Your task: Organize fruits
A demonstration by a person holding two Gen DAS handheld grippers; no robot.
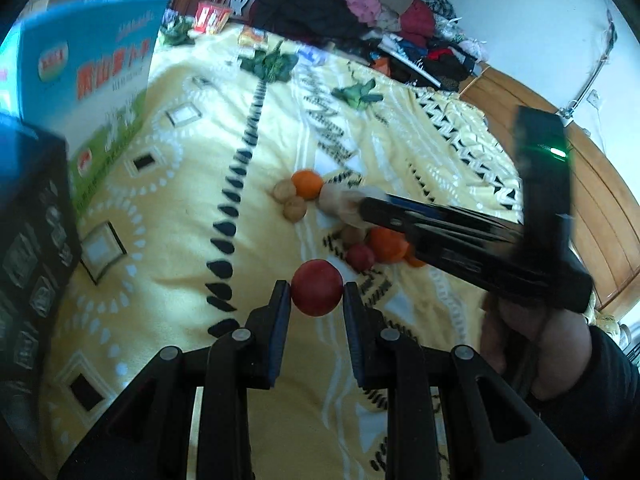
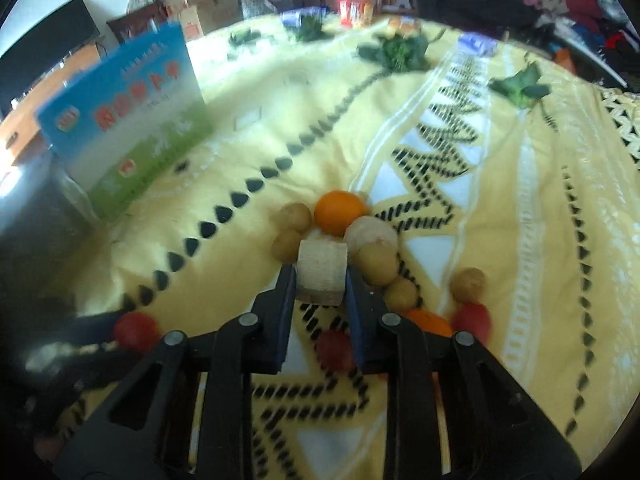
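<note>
From the left wrist view, the left gripper (image 1: pixel 316 292) is clenched on a round, smooth red fruit (image 1: pixel 317 288), its blue-lined pads pressing on either flank, and the fruit hangs clear above the yellow patterned blanket (image 1: pixel 180 248). The hold sits near the fingertips, with much of the fruit standing out beyond them; on a smooth round skin that looks a thin margin, and a jolt or a quick swing could squeeze the fruit forward and out. Beyond it the right gripper (image 1: pixel 340 204) reaches across from the right side into the pile, blurred, with a round orange citrus fruit (image 1: pixel 307 184) and small tan round fruits (image 1: pixel 294 210) just beside its tip. The two tools work close together here — a crossing path could knock them.

From the right wrist view, the right gripper (image 2: pixel 320 276) is closed on a pale, cream-coloured cut block of fruit with flat faces (image 2: pixel 322 276), held between the pads just above the blanket (image 2: pixel 500 240). Tan round fruits (image 2: pixel 378 266) crowd against the right finger, and another orange citrus fruit (image 2: pixel 340 212) lies just behind the block. Lifting out of this cluster could drag or nudge the neighbours, and loose round fruit on a soft, sloping blanket would likely roll apart. The block also looks soft — too hard a squeeze might crush it. A blue-and-green printed cardboard carton (image 2: pixel 128 120) stands well apart at the left.
</note>
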